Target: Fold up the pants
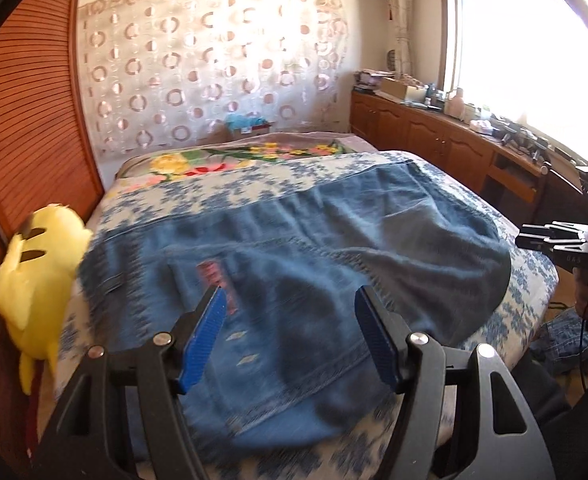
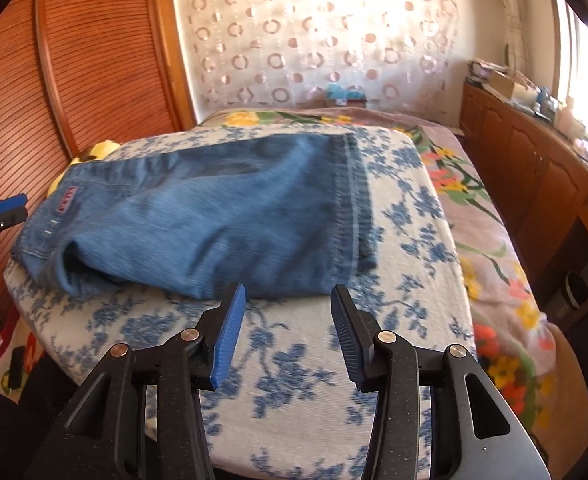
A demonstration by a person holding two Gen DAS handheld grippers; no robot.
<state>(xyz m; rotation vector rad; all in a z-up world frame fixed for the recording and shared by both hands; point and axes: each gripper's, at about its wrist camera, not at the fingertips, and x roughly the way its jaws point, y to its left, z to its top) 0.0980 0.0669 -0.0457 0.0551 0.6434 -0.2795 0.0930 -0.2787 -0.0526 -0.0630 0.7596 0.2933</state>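
Blue jeans [image 1: 294, 248] lie folded over on a white cloth with blue flowers [image 1: 222, 188] spread on the bed. In the right wrist view the jeans [image 2: 222, 216] show the waistband with a pink label at the left and the leg hems at the right. My left gripper [image 1: 290, 300] is open and empty, hovering just above the waistband end. My right gripper [image 2: 288, 296] is open and empty, just in front of the jeans' near edge. The right gripper also shows at the right in the left wrist view [image 1: 549, 236], and the left gripper at the left edge of the right wrist view [image 2: 2, 212].
A yellow plush toy [image 1: 38, 276] lies at the bed's left edge against a wooden slatted wardrobe [image 1: 26, 112]. A flowered blanket [image 2: 489, 216] covers the bed to the right. A wooden cabinet [image 1: 445, 140] with clutter runs under the window.
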